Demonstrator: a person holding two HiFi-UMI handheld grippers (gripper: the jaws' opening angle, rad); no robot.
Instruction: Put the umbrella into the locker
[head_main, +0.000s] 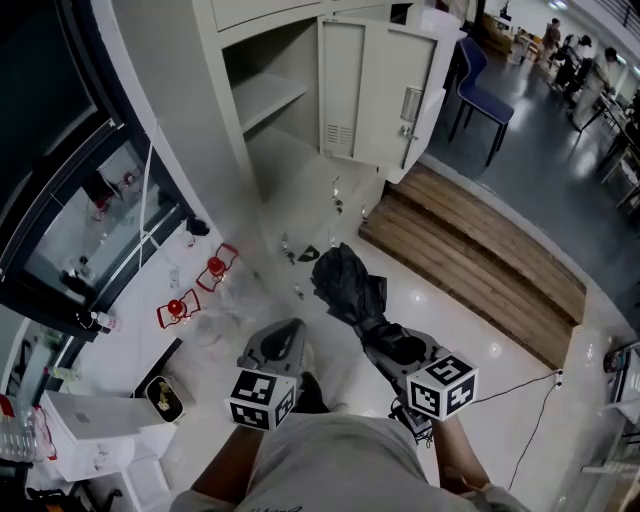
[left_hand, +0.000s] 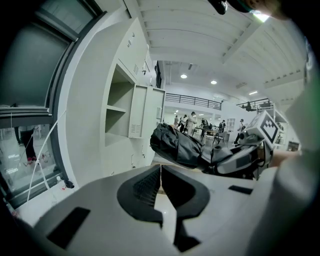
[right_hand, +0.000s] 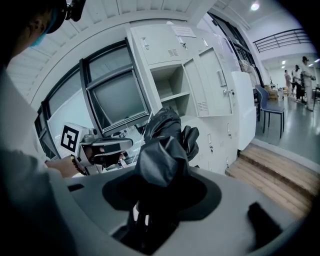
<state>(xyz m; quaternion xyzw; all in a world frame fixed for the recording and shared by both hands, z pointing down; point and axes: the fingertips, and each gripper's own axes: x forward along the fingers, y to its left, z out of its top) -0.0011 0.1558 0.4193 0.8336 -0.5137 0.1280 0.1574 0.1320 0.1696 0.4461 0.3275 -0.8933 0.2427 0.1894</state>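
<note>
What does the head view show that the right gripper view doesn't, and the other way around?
Only the head view shows the two red objects and the right hand-held gripper from outside, with its marker cube. Only the right gripper view shows that gripper's jaws closed on the black umbrella. Both show the umbrella, the open locker, the wooden step and the left hand-held gripper.

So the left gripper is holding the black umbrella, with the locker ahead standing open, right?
Not quite. It is the right gripper that holds the black umbrella; the right gripper view shows its jaws clamped on the dark fabric. The left gripper is shut with nothing between its jaws. The locker ahead does stand open.
</note>
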